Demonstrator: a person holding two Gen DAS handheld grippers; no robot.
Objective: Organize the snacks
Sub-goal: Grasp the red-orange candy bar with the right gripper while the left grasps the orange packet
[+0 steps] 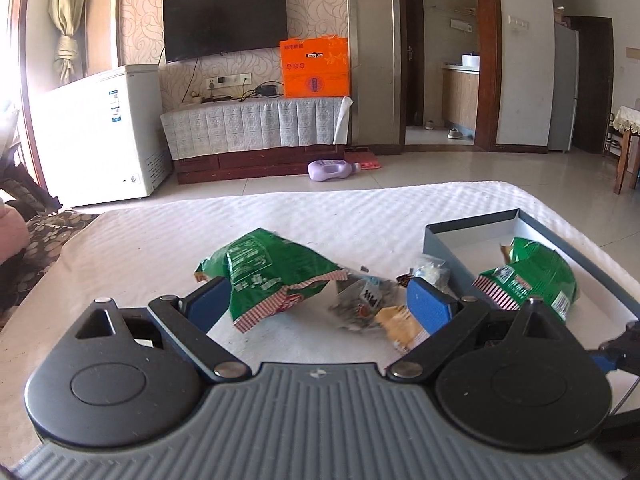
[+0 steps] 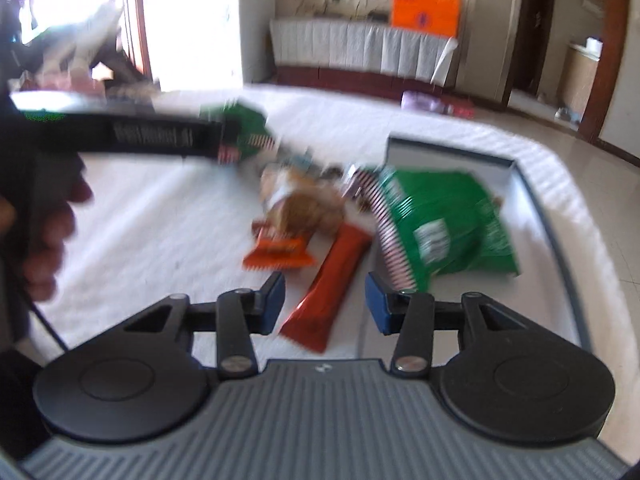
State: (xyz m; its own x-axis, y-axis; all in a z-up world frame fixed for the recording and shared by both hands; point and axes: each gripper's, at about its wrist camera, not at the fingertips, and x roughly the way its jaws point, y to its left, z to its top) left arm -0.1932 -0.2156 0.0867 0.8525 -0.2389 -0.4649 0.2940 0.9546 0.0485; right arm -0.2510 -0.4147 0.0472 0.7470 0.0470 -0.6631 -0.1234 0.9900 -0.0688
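Observation:
My left gripper is open, low over the white-covered table. A green snack bag lies between its fingers, with small clear and yellow packets beside the right finger. A second green bag rests in the blue-grey box at the right. My right gripper is open over a red-orange bar. In this blurred view the green bag lies in the box, and an orange packet lies left of the bar.
The left gripper's black body and hand reach across the right wrist view. Beyond the table stand a white freezer, a TV cabinet with an orange box, and a purple bottle on the floor.

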